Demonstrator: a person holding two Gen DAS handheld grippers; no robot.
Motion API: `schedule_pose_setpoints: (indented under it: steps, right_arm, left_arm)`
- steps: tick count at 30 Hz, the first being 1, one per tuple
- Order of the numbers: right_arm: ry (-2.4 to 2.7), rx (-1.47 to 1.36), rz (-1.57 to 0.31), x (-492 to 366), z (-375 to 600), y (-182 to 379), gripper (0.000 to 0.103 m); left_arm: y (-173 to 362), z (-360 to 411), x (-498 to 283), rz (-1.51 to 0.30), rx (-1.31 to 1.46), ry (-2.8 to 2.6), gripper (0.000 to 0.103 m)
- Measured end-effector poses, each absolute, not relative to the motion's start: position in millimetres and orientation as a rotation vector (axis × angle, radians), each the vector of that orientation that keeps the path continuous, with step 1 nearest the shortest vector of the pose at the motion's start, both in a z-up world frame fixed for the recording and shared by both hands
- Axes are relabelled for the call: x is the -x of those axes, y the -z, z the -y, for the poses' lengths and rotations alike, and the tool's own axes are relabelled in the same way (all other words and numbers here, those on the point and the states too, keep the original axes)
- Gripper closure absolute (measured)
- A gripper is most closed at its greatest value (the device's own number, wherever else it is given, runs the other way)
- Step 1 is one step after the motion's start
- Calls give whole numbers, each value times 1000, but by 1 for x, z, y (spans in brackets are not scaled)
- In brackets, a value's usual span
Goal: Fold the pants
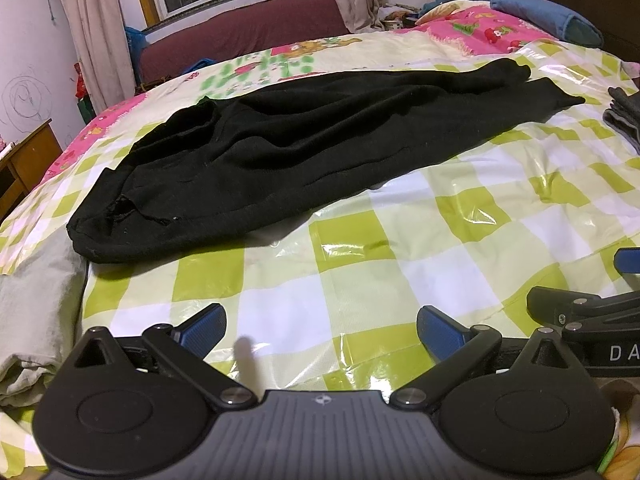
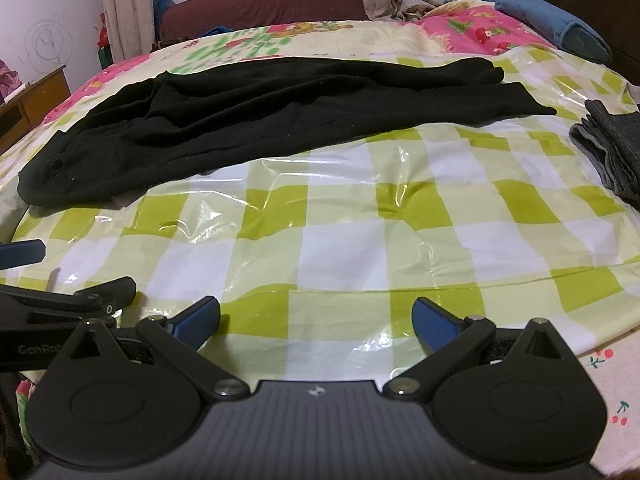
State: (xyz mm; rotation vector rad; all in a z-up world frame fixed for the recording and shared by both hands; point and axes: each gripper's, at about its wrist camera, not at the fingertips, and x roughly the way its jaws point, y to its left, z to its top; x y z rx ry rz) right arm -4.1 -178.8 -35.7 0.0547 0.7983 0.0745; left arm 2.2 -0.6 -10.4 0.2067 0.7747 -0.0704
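**Pants lie crosswise ahead of both tongs, waist end to the left**

We start at the left. The waist end of the black pants (image 1: 256,160) sits at the left side of the bed (image 1: 400,240), close to its left edge, where the green-checked plastic cover gives way to a grey sheet (image 1: 36,300). Our left tongs (image 1: 320,330) hover low over the cover with their blue pads spread wide and nothing between them. The waist hem lies ahead and to the left of them, apart from the pads, with bare cover in between.

Moving right, the pants run across our view, not away from us: their long axis goes from the waist at near left to the 2 cuffs at far right. The 2 legs lie side by side, the far one slightly overlapping the near one.

Our right tongs (image 2: 316,320) sit just beside the left ones, also spread and holding nothing. From them the cuffs (image 2: 520,100) lie ahead and to the right, farther off than the waist is from the left tongs. Beyond the cuffs, at the right edge, a folded grey garment (image 2: 612,152) rests apart from the pants.

We judge that no fold is started yet. The left tongs are nearer the waist, the right nearer the cuffs, so each would likely take its own end.
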Motion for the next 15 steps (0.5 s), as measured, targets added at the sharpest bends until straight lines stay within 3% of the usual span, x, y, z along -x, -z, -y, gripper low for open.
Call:
schedule_pose_setpoints:
  steps: [15]
  right_arm:
    - [-97,-59,-793,-2,176,29,2]
  left_arm:
    - [6,-5,-7,-758,-185,80,0]
